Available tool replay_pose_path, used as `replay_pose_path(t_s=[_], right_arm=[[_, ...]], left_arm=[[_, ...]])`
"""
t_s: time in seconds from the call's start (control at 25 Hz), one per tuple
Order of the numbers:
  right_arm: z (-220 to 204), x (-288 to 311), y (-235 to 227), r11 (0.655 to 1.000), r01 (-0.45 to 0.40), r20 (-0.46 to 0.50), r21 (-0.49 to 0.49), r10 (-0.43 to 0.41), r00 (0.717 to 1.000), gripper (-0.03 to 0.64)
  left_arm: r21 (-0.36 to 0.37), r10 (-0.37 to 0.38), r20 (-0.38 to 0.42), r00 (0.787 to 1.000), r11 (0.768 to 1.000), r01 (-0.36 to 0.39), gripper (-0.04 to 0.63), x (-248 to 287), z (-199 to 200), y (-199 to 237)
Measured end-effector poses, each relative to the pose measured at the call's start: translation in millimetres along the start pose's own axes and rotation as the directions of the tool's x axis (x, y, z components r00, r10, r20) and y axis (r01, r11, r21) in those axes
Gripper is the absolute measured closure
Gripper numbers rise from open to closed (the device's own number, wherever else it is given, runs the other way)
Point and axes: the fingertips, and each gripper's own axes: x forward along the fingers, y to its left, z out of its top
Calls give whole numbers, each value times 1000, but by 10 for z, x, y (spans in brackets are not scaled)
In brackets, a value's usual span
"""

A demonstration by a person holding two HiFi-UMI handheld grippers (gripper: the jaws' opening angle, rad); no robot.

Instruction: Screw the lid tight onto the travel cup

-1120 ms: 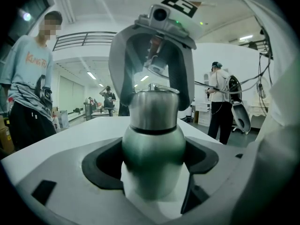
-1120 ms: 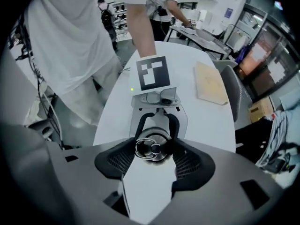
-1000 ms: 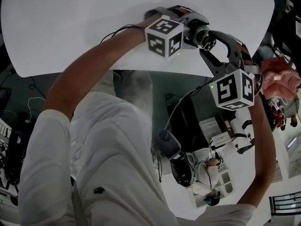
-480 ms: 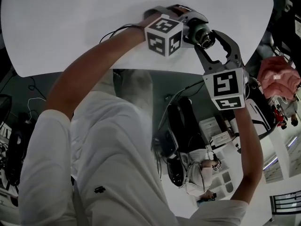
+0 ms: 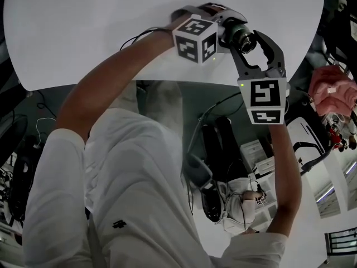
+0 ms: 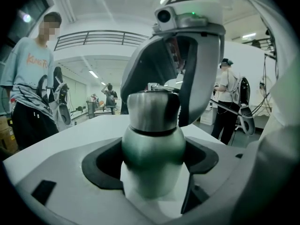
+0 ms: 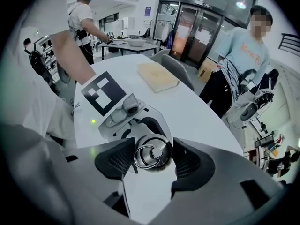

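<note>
Cup (image 6: 153, 144) = brushed steel w/ greenish sheen, rounded shoulder, narrower neck. Lid (image 7: 151, 152) is steel too, flat top w/ a hinged ring. Cup sits at approx 1 o'clock in head view, over the near edge of the white surface (image 5: 83, 32). Left gripper (image 6: 152, 165) pinches the body below the shoulder. Right gripper (image 7: 149, 159) comes in from 5 o'clock, pads clamped on the lid rim at 9 and 3. My read: rigid, not fragile, moderate wt, but smooth metal = slippery under torque. Best hold is the lid rim, pads square, w/ the body gripped firm so it can't spin.
</note>
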Motion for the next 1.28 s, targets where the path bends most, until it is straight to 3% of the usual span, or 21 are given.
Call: replay_pose_path(t_s=[0.16, 0.36, 0.56, 0.72, 0.96, 1.0, 1.08, 1.16, 1.28], right_arm=[[28, 19, -45, 999, 31, 37, -38, -30, 999, 371], [-10, 86, -55, 997, 50, 86, -53, -46, 995, 367], [166, -20, -122, 993, 112, 159, 28, -115, 981, 367], [300, -378, -258, 975, 161, 202, 155, -191, 961, 367], [198, -921, -317, 856, 171, 285, 488, -341, 896, 367], [191, -1030, -285, 837, 163, 301, 522, -360, 883, 367], [178, -1284, -144, 799, 137, 334, 585, -391, 858, 367], [148, -1549, 21, 760, 119, 355, 639, -429, 830, 368], [14, -1893, 84, 704, 118, 368, 700, -498, 786, 381]], left_arm=[[6, -8, -45, 999, 1000, 8, 224, 29, 15, 29], [-35, 0, -34, 999, 999, -1, 224, 96, 17, 18], [-30, 20, -31, 999, 999, -21, 224, -149, 45, 28], [-131, 78, -33, 996, 988, -82, 224, -487, 185, 83], [-220, 166, -25, 986, 961, -168, 241, -1027, 424, -55], [-235, 189, -22, 982, 953, -189, 269, -1145, 482, -75], [-262, 260, -13, 965, 931, -254, 421, -1441, 611, -154], [-266, 337, -22, 941, 906, -330, 515, -1742, 725, -238], [-288, 400, -48, 915, 872, -396, 561, -1961, 882, -266]])
